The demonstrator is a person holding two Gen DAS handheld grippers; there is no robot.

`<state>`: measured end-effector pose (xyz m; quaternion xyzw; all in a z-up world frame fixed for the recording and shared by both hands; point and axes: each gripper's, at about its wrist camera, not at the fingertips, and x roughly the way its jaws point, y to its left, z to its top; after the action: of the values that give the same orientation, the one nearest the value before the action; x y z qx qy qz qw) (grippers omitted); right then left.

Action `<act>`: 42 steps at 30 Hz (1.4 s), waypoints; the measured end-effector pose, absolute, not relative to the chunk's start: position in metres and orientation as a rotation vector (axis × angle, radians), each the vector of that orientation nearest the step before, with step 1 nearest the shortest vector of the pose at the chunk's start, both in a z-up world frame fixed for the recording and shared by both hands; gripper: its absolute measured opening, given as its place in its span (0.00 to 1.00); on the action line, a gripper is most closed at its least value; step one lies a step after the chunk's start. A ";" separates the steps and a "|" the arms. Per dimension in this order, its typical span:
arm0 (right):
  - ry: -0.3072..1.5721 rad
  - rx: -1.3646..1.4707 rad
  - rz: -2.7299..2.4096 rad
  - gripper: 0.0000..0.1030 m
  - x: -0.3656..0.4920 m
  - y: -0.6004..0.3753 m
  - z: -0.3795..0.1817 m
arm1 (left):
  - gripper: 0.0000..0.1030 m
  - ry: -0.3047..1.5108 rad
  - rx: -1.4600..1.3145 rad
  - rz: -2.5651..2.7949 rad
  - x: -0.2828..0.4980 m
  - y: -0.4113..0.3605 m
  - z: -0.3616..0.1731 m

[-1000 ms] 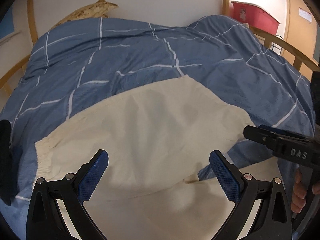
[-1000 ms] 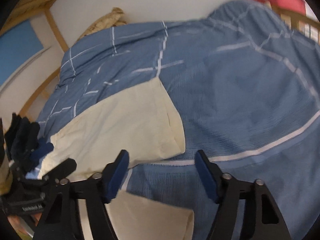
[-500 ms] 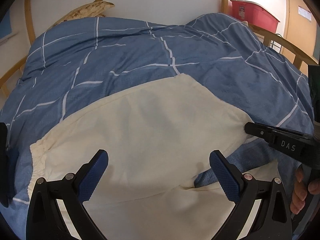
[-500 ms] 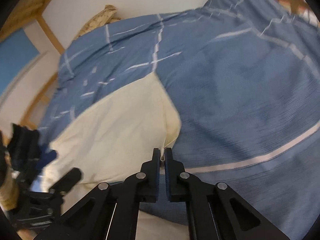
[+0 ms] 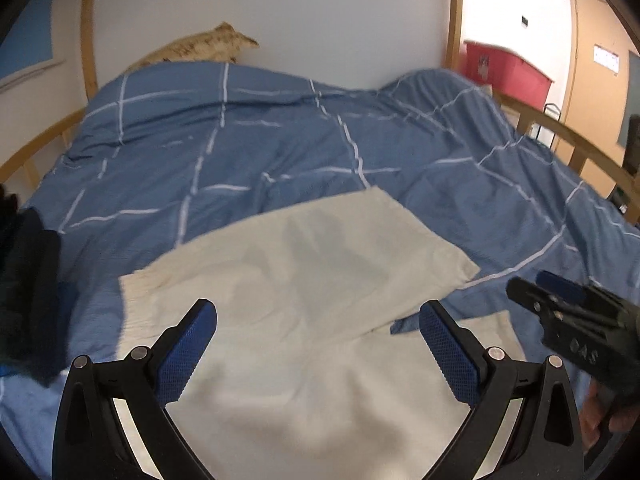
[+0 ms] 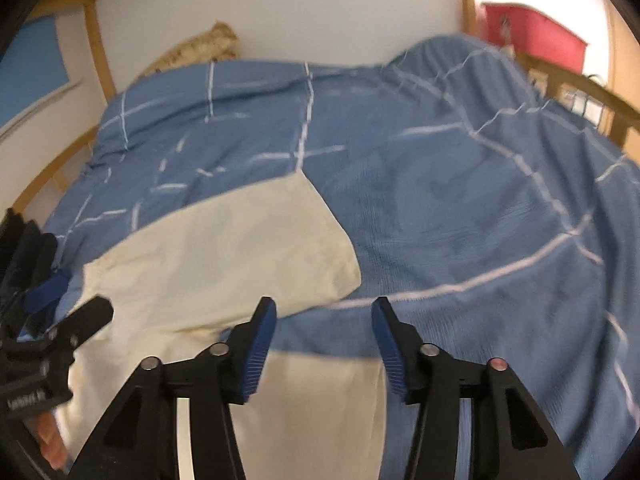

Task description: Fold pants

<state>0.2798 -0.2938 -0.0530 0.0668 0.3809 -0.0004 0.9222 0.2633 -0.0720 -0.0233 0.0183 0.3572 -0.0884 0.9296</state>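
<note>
Bedroom: wooden-framed bed (image 5: pixel 568 128) under checked blue duvet (image 5: pixel 248 152).

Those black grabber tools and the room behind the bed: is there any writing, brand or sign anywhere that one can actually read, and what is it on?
"DAS": pale letters on the side of the right gripper, blurred, so the first letter is uncertain.
Pale lettering on the left gripper's body in the right wrist view: too blurred to read.
Sign on the door: too blurred to read.
Label on the red bin: too blurred to read.
Pants and duvet: no text.

Cream pants (image 5: pixel 304 280) lie on a blue duvet (image 5: pixel 280 148) checked with thin white lines; black grippers carry blue pads (image 6: pixel 260 350); a red bin (image 5: pixel 506 68) behind.
</note>
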 end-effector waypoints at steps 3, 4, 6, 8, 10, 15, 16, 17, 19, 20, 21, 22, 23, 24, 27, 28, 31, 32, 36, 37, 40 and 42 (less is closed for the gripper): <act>0.725 0.133 0.013 0.60 0.238 -0.272 -0.031 | 1.00 0.709 0.041 -0.189 0.234 -0.052 -0.008; 0.715 0.131 0.011 0.63 0.232 -0.266 -0.026 | 1.00 0.705 0.042 -0.184 0.222 -0.041 -0.003; 0.672 0.136 -0.010 0.66 0.202 -0.250 -0.014 | 1.00 0.701 0.031 -0.173 0.207 -0.024 0.002; 0.653 0.147 -0.026 0.70 0.185 -0.238 -0.011 | 1.00 0.698 0.006 -0.158 0.190 -0.003 0.006; 0.624 0.179 -0.046 0.73 0.163 -0.227 -0.010 | 1.00 0.694 -0.014 -0.141 0.178 0.017 0.009; 0.558 0.292 -0.103 0.73 0.123 -0.208 -0.012 | 1.00 0.697 -0.053 -0.084 0.153 0.059 0.006; 0.544 0.309 -0.130 0.73 0.115 -0.205 -0.015 | 1.00 0.697 -0.061 -0.079 0.148 0.066 0.003; 0.530 0.325 -0.151 0.73 0.107 -0.202 -0.017 | 1.00 0.704 -0.061 -0.069 0.142 0.073 -0.002; 0.515 0.358 -0.178 0.73 0.095 -0.197 -0.024 | 1.00 0.714 -0.045 -0.051 0.133 0.082 -0.013; 0.516 0.381 -0.189 0.73 0.089 -0.195 -0.030 | 1.00 0.719 -0.033 -0.040 0.130 0.083 -0.019; 0.522 0.396 -0.191 0.73 0.083 -0.192 -0.036 | 1.00 0.724 -0.021 -0.031 0.127 0.085 -0.024; 0.534 0.405 -0.193 0.73 0.079 -0.191 -0.040 | 1.00 0.730 -0.008 -0.025 0.124 0.087 -0.030; 0.557 0.419 -0.192 0.73 0.076 -0.189 -0.047 | 1.00 0.738 0.007 -0.018 0.122 0.089 -0.037; 0.578 0.431 -0.190 0.73 0.074 -0.187 -0.053 | 1.00 0.745 0.019 -0.010 0.120 0.091 -0.042; 0.616 0.451 -0.216 0.73 0.068 -0.186 -0.069 | 1.00 0.767 0.035 0.019 0.116 0.097 -0.058; 0.627 0.462 -0.228 0.73 0.067 -0.186 -0.075 | 1.00 0.773 0.030 0.018 0.115 0.099 -0.061; 0.656 0.499 -0.250 0.73 0.066 -0.191 -0.089 | 0.98 0.792 0.011 0.004 0.116 0.098 -0.071; 0.661 0.505 -0.253 0.73 0.067 -0.192 -0.092 | 0.97 0.796 0.008 0.001 0.118 0.097 -0.073; 0.670 0.526 -0.272 0.73 0.072 -0.202 -0.102 | 0.89 0.824 -0.013 -0.015 0.132 0.092 -0.083; 0.672 0.526 -0.279 0.73 0.073 -0.203 -0.103 | 0.87 0.829 -0.019 -0.012 0.136 0.091 -0.086; 0.676 0.518 -0.289 0.73 0.081 -0.206 -0.106 | 0.76 0.865 -0.058 -0.017 0.146 0.091 -0.095; 0.679 0.507 -0.300 0.73 0.085 -0.206 -0.108 | 0.73 0.897 -0.096 -0.031 0.153 0.091 -0.101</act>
<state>0.0852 -0.2059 -0.1077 0.2448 0.3280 -0.1450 0.9008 0.1529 0.0909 -0.1013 -0.0465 0.4333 -0.0149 0.8999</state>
